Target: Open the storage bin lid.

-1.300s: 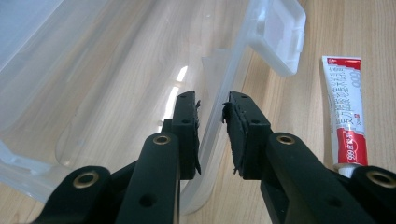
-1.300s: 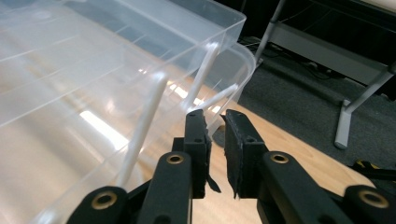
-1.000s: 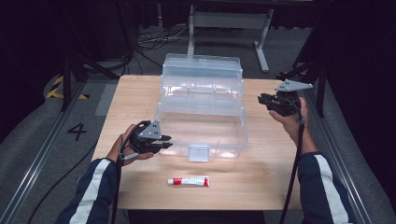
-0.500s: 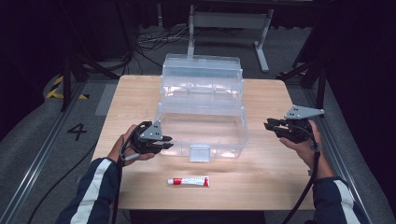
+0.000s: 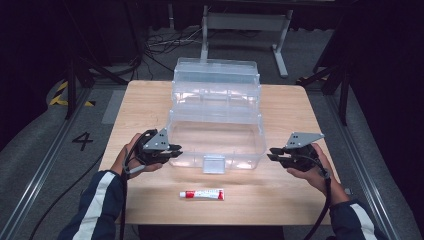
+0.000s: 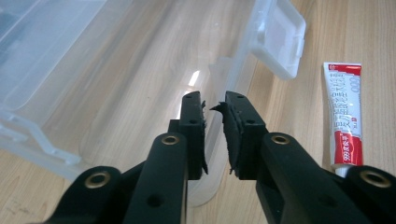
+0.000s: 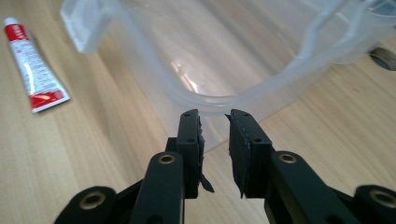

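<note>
The left gripper (image 6: 214,109) has its two black jaws a little way apart. The front wall of the clear plastic box (image 6: 140,70) runs into the small gap between them, at the box's front left corner. The pads sit on each side of that thin wall, but I cannot tell if they press on it.

The right gripper (image 7: 214,116) also has its jaws a little way apart. Nothing is between them. Its tips point at the rounded front right corner of the box, just beside the rim and not touching it. In the high view the right gripper (image 5: 272,154) sits low over the table (image 5: 300,110), close to the box's right side, and the left gripper (image 5: 176,150) is at the box's (image 5: 215,145) left front corner.

The box stands in the middle of the wooden table with its lid up and its trays folded back. A flat latch (image 5: 213,163) hangs on its front wall.

A small red and white tube (image 5: 202,194) lies flat on the table in front of the box, near the latch and apart from both grippers.
</note>
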`<state>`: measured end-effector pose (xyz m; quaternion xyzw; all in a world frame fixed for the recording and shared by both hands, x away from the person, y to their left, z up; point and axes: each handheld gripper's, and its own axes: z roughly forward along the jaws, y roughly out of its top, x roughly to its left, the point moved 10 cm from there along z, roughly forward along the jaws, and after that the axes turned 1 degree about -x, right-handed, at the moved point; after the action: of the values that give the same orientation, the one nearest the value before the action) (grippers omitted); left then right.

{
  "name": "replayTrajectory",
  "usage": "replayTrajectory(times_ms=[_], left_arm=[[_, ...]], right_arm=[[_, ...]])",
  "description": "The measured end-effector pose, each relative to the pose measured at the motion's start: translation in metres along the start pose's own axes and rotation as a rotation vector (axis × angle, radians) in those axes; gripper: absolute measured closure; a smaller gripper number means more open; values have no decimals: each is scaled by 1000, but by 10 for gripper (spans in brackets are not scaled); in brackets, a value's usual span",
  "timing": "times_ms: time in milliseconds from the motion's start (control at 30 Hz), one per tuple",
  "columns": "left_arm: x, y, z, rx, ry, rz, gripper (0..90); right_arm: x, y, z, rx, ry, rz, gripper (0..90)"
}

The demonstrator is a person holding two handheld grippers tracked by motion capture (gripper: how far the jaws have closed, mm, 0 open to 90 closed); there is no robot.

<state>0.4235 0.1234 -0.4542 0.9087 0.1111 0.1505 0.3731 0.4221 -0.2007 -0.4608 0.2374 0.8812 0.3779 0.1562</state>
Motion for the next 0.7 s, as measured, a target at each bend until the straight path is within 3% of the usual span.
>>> replayTrajectory(times_ms=[167, 400, 467, 567, 700], left_arm=[[1, -4, -5, 16, 14, -1, 728], [2, -4, 0, 37, 33, 16, 698], [1, -4, 4, 55, 20, 20, 703], [1, -5, 9, 70, 4, 28, 707], [0, -4, 13, 68, -17, 19, 702]], right_arm=[[19, 1, 7, 16, 41, -35, 739], [32, 5, 10, 18, 62, -74, 736], [38, 9, 11, 11, 65, -92, 742], [53, 12, 17, 27, 106, -129, 739], [70, 17, 31, 50, 145, -162, 732]])
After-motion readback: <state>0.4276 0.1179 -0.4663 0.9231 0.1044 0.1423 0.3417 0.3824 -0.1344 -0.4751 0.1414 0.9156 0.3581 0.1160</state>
